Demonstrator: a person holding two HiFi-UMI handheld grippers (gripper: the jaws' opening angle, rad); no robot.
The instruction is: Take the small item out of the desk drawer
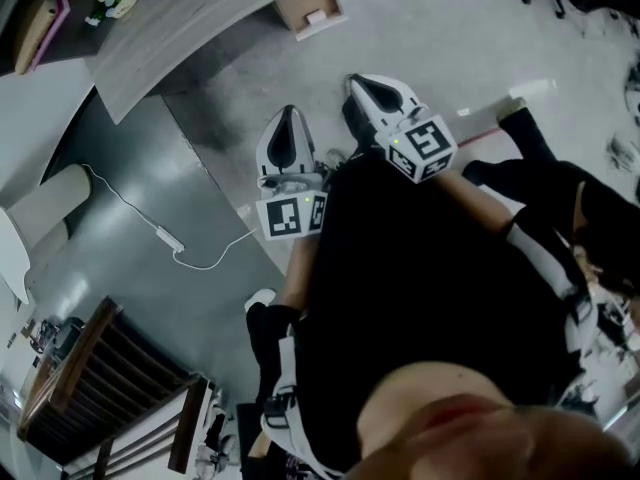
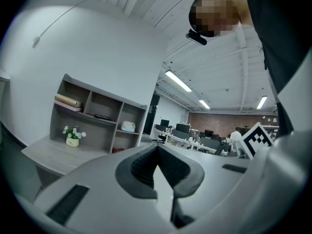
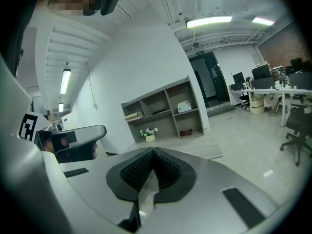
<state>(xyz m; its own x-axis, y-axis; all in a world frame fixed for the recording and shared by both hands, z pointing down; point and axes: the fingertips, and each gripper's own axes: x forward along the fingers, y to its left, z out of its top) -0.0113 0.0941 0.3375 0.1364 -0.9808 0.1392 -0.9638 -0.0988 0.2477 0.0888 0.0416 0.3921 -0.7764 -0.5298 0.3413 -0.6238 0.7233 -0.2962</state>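
Both grippers are held close to the person's body, above the floor and well short of the desk. My left gripper (image 1: 288, 118) is shut with nothing between its pads (image 2: 157, 151). To its right, my right gripper (image 1: 368, 86) is also shut and empty (image 3: 153, 153). The wood-grain desk (image 1: 200, 28) lies ahead at the upper left, and a grey shelf unit (image 2: 92, 116) with a small potted plant (image 2: 72, 136) stands on it. No drawer and no small item show in any view.
A cardboard box (image 1: 310, 8) sits on the floor beyond the desk's end. A white cable (image 1: 165, 236) runs over the grey floor at the left. Dark slatted furniture (image 1: 110, 388) stands at the lower left. Office chairs and desks (image 3: 273, 94) fill the far room.
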